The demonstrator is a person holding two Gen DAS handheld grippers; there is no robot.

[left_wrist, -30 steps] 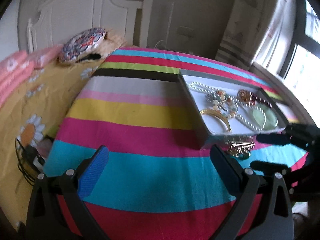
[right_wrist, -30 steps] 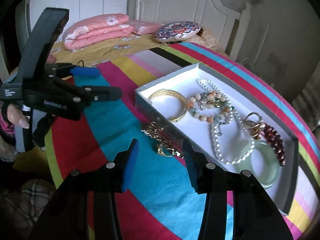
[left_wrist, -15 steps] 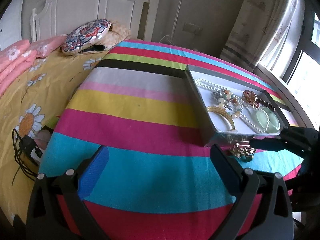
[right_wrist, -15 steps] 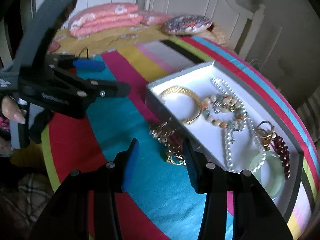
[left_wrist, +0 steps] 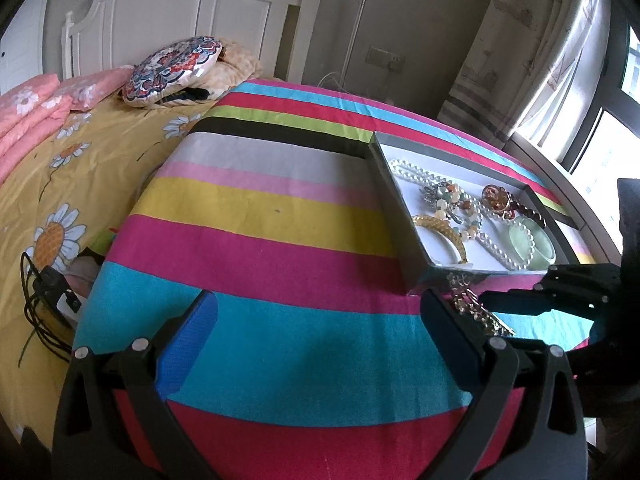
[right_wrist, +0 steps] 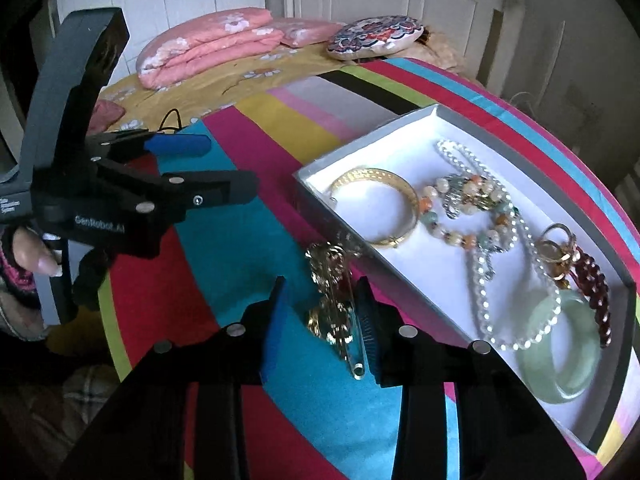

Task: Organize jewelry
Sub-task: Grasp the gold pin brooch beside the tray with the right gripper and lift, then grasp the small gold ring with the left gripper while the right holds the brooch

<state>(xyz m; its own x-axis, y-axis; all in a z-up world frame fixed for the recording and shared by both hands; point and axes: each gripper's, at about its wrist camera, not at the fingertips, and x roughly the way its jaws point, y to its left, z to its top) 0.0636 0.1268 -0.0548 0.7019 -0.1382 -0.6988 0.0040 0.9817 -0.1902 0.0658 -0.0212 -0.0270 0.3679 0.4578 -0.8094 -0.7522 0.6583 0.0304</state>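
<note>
A gold brooch with a pin lies on the striped tablecloth beside the grey jewelry box. My right gripper is open with its blue pads on either side of the brooch, low over the cloth. The box holds a gold bangle, a pearl necklace, a bead bracelet, a jade bangle and a dark red bead piece. My left gripper is open and empty over the teal stripe. In the left wrist view, the brooch sits below the box.
The round table wears a striped cloth. A bed with yellow daisy sheets, pink folded quilts and a patterned round cushion stands behind. A black cable and charger lie on the bed. A window is to the right.
My right gripper has moved forward and down, so the gold brooch now lies between its open pads. My left gripper has tilted up and drawn back a little.
</note>
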